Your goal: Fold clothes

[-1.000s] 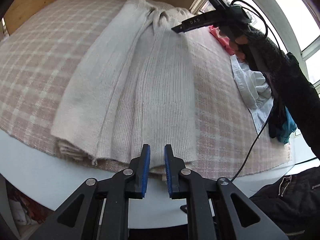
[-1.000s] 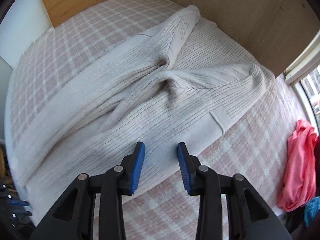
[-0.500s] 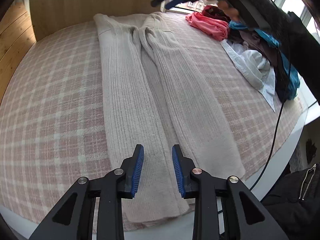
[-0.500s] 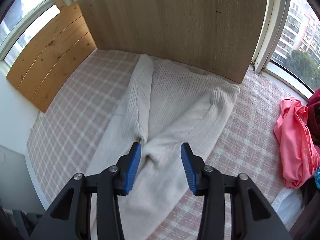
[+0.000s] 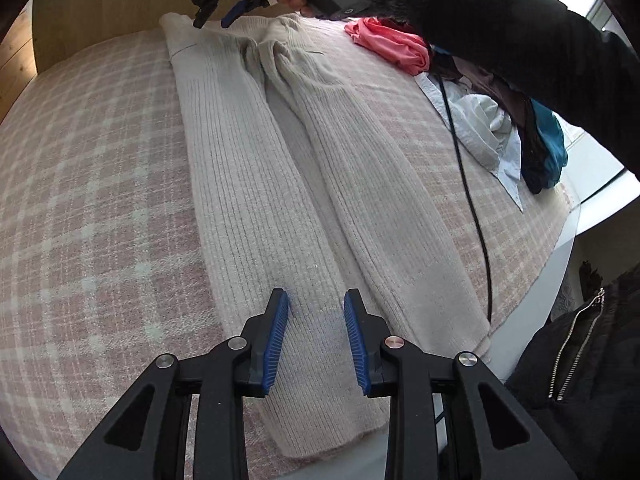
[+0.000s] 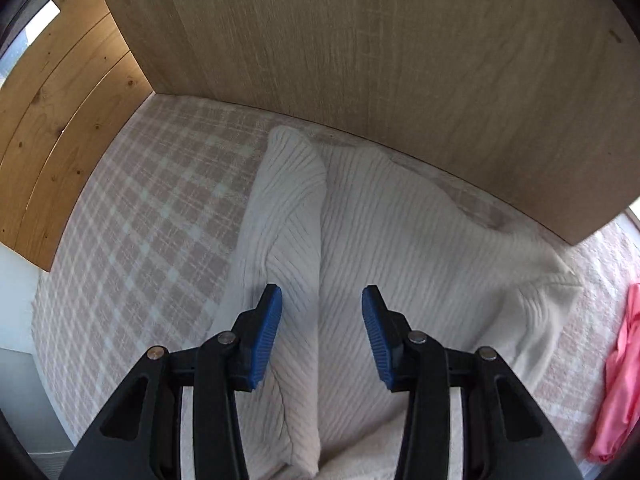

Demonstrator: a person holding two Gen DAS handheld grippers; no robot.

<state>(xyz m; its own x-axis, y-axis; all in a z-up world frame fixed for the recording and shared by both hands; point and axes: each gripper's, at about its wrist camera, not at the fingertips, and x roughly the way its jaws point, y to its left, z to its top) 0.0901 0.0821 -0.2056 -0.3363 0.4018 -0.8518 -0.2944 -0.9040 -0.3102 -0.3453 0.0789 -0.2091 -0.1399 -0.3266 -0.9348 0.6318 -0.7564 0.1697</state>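
The cream ribbed-knit garment (image 5: 256, 184) is lying lengthwise on the pink checked bed (image 5: 92, 184), its two long sides folded in so they are meeting along a central seam line, the far end sitting close to the wooden panel (image 6: 400, 60). The left gripper (image 5: 316, 336) is hovering over the near hem, jaws apart, gripping nothing. Up at the far end, the right gripper (image 6: 322, 332) is poised over the shoulder area with its blue pads (image 6: 266, 332) spread wide, also empty; from the left wrist view it is showing at the top of the frame, just above the collar end.

This knit is looking thick, soft and floppy, so it is likely going to sag and stretch rather than hold a crease, and the folded-in layers could slide apart if only the top ply is being pinched. It seems moderately heavy for cloth, but nothing fragile. The sensible hold appears to be the full stack at the near hem corners, biting through all layers, with the other gripper pinning or lifting the collar end. To the right, a pink garment (image 5: 388, 42) and a heap of other clothes (image 5: 516, 136) are waiting, well apart from the knit.
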